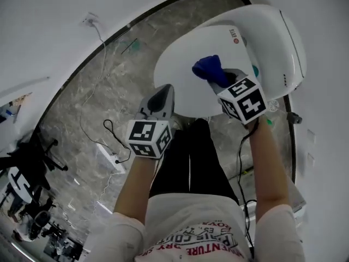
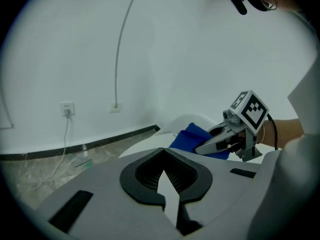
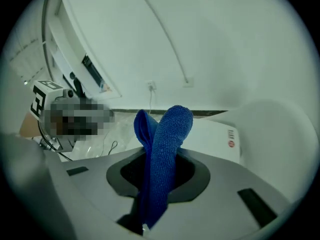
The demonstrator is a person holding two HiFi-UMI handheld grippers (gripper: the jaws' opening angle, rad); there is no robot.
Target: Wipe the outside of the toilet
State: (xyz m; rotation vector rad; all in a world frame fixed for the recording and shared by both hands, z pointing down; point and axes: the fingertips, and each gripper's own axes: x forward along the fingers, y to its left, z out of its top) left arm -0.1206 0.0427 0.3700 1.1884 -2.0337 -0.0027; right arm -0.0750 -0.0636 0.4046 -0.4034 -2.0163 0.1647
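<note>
The white toilet (image 1: 185,78) has its lid down and stands at the upper right of the head view, against the wall. My right gripper (image 1: 217,79) hovers over the lid's right side, shut on a blue cloth (image 1: 208,67) that bunches out past its tips. In the right gripper view the cloth (image 3: 167,144) stands up between the jaws, with the toilet lid (image 3: 220,136) behind it. My left gripper (image 1: 161,96) sits at the lid's near left edge, jaws together and holding nothing. The left gripper view shows the right gripper (image 2: 202,148) with the cloth (image 2: 192,136) over the toilet (image 2: 142,146).
The person's legs in black trousers (image 1: 191,157) stand just in front of the bowl. A white power strip (image 1: 109,158) and cables (image 1: 109,127) lie on the marble floor at left. A wall socket (image 1: 90,21) is at the upper left. Stands and gear (image 1: 27,162) crowd the far left.
</note>
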